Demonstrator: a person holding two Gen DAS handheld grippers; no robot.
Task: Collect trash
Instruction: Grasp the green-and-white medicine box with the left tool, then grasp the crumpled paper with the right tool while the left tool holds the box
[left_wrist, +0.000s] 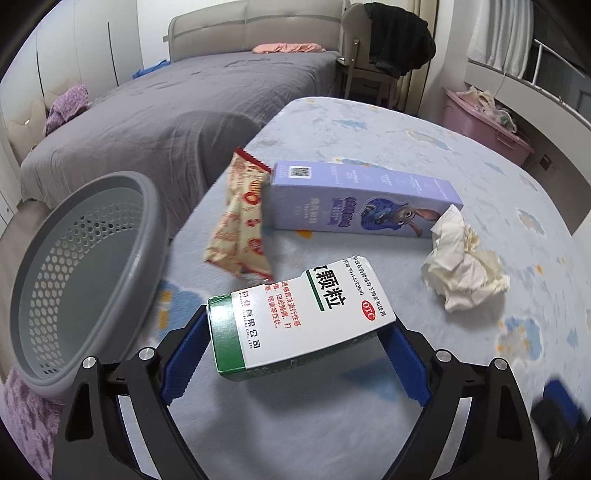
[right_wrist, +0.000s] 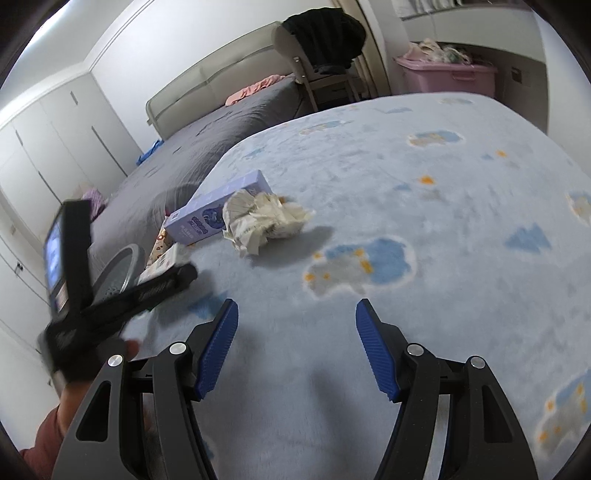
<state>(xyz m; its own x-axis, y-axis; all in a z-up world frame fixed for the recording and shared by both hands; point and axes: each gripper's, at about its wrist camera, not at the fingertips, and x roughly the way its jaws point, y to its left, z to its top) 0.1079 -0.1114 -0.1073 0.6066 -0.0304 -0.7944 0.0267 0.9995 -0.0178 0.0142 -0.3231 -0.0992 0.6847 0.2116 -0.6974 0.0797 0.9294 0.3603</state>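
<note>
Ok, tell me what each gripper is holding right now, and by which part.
The left gripper holds the green-and-white medicine box across its two sides, near the closer end. The right gripper holds nothing; its jaws are open.

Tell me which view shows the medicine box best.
The left wrist view: the medicine box fills the foreground between the left gripper fingers, its print readable. The right wrist view shows only a blurred white corner.

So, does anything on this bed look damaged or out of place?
Yes. The green and white medicine box between the left tongs is torn open at its far end. A crumpled tissue, a snack wrapper and a purple box lie loose on the blue blanket, outside the grey basket.
</note>
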